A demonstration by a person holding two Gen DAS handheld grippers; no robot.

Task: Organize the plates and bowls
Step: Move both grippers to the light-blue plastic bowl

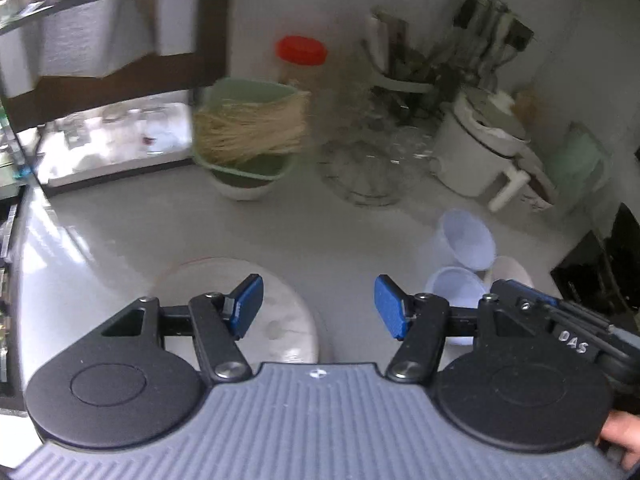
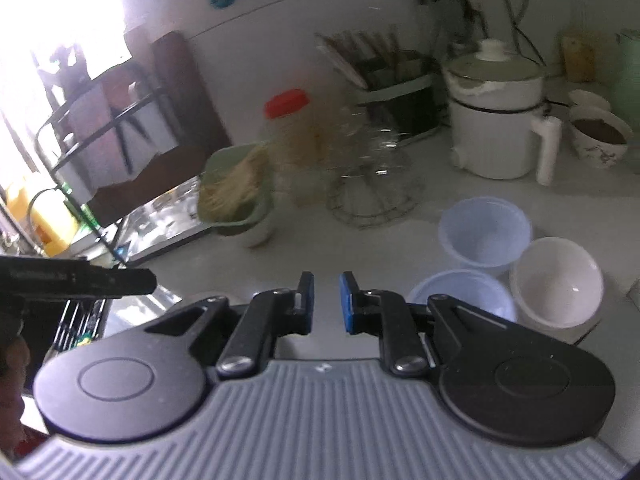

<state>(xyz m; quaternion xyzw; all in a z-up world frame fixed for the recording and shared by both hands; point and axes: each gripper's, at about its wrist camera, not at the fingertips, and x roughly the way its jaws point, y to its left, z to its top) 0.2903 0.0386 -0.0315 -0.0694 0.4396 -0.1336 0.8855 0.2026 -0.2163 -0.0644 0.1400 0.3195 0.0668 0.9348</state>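
Observation:
A white plate (image 1: 280, 320) lies on the grey counter just below my left gripper (image 1: 318, 306), which is open and empty above its right edge. Two pale blue bowls (image 1: 468, 240) (image 1: 456, 288) and a white bowl (image 1: 514, 270) sit together to the right. In the right wrist view the same blue bowls (image 2: 484, 230) (image 2: 460, 294) and white bowl (image 2: 556, 282) lie right of my right gripper (image 2: 326, 302). Its jaws stand a narrow gap apart with nothing between them.
A green basket with dry noodles (image 1: 248, 132) sits on a white bowl at the back. A red-lidded jar (image 1: 300, 56), a wire rack of glassware (image 1: 372, 160), a white electric pot (image 1: 480, 144) and a utensil holder (image 1: 404, 64) stand behind. A shelf unit (image 1: 100, 80) stands at left.

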